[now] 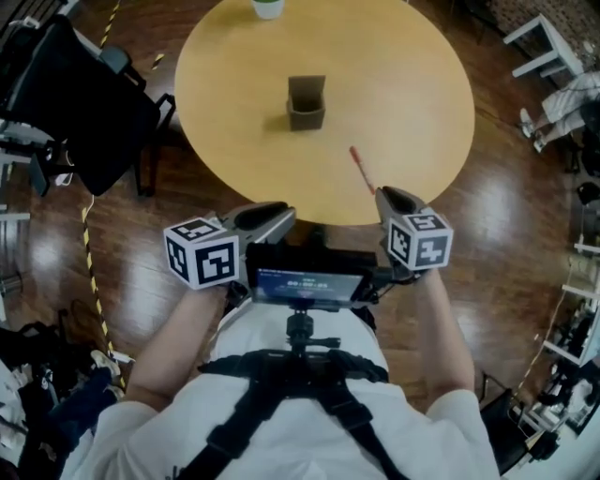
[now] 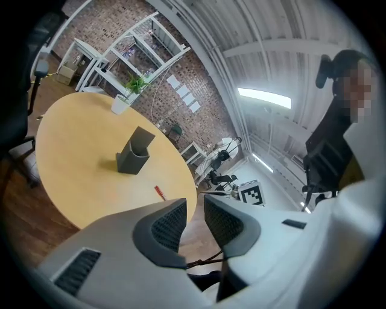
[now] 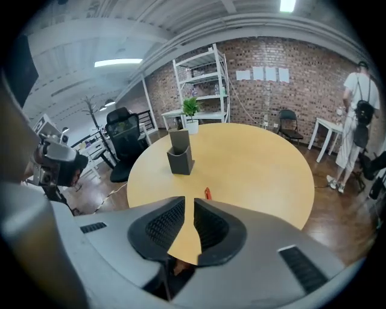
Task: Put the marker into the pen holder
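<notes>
A dark grey pen holder [image 1: 307, 103] stands upright near the middle of the round wooden table [image 1: 234, 84]. The red marker [image 1: 361, 169] lies flat on the table toward its near right edge. Both grippers are held close to the person's body, short of the table's near edge. My left gripper [image 1: 281, 216] is open, with nothing between its jaws. My right gripper [image 1: 386, 197] sits just below the marker's near end, its jaws a narrow gap apart and empty. The left gripper view has the holder [image 2: 134, 154] and marker [image 2: 159, 192] beyond my gripper [image 2: 195, 205]. The right gripper view shows holder [image 3: 180, 154], marker [image 3: 207, 193] and gripper [image 3: 189, 202].
A white pot with a plant [image 1: 267, 7] stands at the table's far edge. A black office chair [image 1: 84, 103] is left of the table. White shelves [image 3: 202, 84] line the brick wall. A person [image 3: 356, 114] stands at the far right. A phone [image 1: 305, 281] is mounted on the chest rig.
</notes>
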`<state>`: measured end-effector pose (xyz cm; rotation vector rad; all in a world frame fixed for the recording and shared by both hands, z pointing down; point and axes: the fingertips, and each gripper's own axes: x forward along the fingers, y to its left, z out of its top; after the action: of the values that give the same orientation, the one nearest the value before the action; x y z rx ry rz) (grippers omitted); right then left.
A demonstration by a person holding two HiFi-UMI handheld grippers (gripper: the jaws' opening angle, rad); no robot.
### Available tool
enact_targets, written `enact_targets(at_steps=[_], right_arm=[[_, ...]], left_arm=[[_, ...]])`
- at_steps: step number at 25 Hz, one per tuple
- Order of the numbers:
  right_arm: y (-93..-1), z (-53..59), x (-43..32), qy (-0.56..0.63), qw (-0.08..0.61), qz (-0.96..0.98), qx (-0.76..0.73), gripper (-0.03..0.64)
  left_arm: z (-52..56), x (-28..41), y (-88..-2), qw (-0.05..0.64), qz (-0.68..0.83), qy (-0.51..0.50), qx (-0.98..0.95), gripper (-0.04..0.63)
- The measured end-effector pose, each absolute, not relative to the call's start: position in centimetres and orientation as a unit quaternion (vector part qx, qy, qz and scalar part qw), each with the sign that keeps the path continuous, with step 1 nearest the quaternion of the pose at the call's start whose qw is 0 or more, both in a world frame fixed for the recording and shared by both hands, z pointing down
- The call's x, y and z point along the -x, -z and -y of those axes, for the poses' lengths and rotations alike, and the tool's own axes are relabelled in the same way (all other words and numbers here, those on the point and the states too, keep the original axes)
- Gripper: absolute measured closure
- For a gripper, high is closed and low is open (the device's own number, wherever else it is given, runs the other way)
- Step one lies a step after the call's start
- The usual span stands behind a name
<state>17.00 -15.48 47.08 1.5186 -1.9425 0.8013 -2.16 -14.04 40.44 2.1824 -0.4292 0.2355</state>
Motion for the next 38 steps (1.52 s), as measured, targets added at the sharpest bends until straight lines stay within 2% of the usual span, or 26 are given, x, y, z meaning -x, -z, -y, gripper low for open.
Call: enact_targets(at_steps=[6,19,27,33,35,38], right_arm=[[-50.5,18.2,-17.2,-0.299,0.335,0.735,-0.508,0.509],[-58.5,28.1,-16.1,-0.328,0.446,0.708,-0.437,0.508],[-61.0,29.9,-15.0,-0.332,0.503,0.692,-0.398,0.508],[-62.2,29.5,-14.7,-0.338,0.512,0.687,-0.389,0.513],[-62.4,29.3,-14.6,-0.333,0.514,0.689,-0.388,0.548],[-62.3,29.0,-14.1,-0.330,0.503,0.699,-0.387,0.549]], left_arm=[[14.8,2.1,-40.5,0.442,0.212,-0.072,-0.869,0.497],[16.8,3.2,-42.2,0.458,0.252,-0.071,-0.850,0.497],[17.4,3.6,-41.9,0.465,0.257,-0.075,-0.844,0.497],[17.0,3.3,-42.0,0.463,0.258,-0.076,-0.844,0.497],[16.9,3.3,-42.0,0.464,0.257,-0.078,-0.844,0.497],[16.7,3.2,-42.0,0.465,0.254,-0.084,-0.844,0.497]])
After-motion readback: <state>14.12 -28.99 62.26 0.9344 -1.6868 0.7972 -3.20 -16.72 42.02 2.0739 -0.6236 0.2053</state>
